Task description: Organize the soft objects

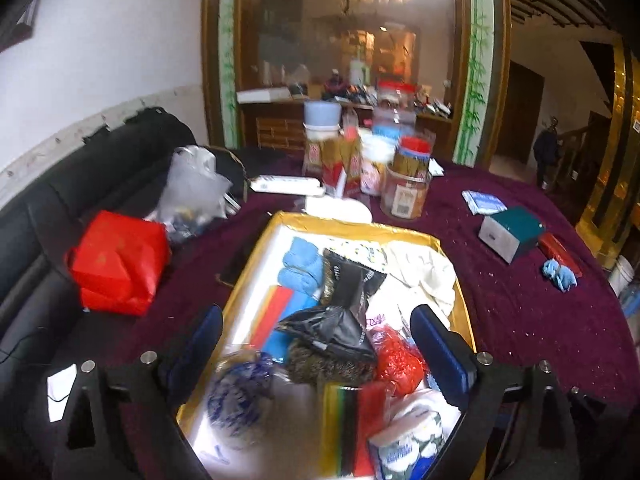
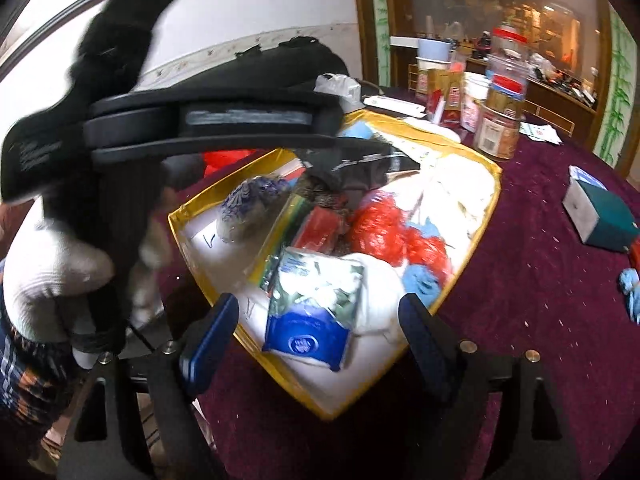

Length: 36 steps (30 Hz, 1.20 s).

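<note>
1. Soft objects fill a gold-rimmed tray [image 1: 352, 226]; the left gripper [image 1: 316, 344] hovers over it, fingers spread wide and empty, with a black plastic bag [image 1: 336, 330] lying between them below.
2. Right gripper [image 2: 316, 328], equally wide and empty, frames a blue-and-white tissue pack [image 2: 312, 312].
3. Red mesh [image 2: 380, 226] and white cloth [image 1: 424, 272] lie further in.
4. Purple tablecloth [image 1: 520, 312] surrounds the tray.
</note>
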Each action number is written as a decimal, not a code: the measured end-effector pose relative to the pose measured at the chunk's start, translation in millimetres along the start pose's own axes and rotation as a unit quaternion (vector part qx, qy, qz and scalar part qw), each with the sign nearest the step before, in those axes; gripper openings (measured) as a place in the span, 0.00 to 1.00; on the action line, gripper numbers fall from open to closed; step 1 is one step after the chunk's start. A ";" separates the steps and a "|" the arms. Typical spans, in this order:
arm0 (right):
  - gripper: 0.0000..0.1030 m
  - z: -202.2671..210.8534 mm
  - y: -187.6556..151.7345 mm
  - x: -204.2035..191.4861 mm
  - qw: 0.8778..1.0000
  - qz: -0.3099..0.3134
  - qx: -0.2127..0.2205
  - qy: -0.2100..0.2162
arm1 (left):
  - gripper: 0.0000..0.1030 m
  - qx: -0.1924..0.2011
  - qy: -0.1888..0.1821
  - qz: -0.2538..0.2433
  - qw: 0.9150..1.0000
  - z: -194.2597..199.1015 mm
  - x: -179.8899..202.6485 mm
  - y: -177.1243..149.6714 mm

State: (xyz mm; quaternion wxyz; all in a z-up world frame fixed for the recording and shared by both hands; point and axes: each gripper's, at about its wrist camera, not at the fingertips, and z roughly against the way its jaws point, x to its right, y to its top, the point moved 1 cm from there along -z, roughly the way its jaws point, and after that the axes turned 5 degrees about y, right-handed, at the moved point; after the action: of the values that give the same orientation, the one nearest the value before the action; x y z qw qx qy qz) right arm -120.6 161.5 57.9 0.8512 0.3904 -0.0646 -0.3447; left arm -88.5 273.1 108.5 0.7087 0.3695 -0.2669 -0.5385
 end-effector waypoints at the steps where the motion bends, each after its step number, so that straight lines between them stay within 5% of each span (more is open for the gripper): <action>1: 0.79 5.0 -2.4 2.6 1.000 -0.007 0.004 -0.002 | 0.95 0.008 0.005 0.002 1.000 6.5 -1.2 -0.5; 21: 0.84 81.9 -44.2 31.5 0.992 -0.095 0.073 -0.038 | 0.99 0.137 0.095 0.022 0.986 124.7 13.2 -27.0; 25: 0.87 94.8 -51.5 28.0 0.991 -0.090 0.087 -0.052 | 0.99 0.193 0.111 0.022 0.975 167.7 26.8 -43.7; 28: 0.91 102.4 -57.5 26.6 0.988 -0.091 0.101 -0.069 | 1.00 0.253 0.073 0.037 0.964 195.4 34.0 -63.2; 36: 0.92 103.0 -69.6 20.5 0.983 -0.086 0.112 -0.116 | 0.99 0.140 -0.034 0.047 0.988 162.1 57.3 -76.1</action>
State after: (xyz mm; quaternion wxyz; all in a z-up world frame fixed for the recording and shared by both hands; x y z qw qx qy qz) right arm -181.6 52.8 76.0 0.7558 0.4450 -0.1672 -0.4504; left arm -241.5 168.6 140.5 0.6649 0.4333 -0.3809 -0.4744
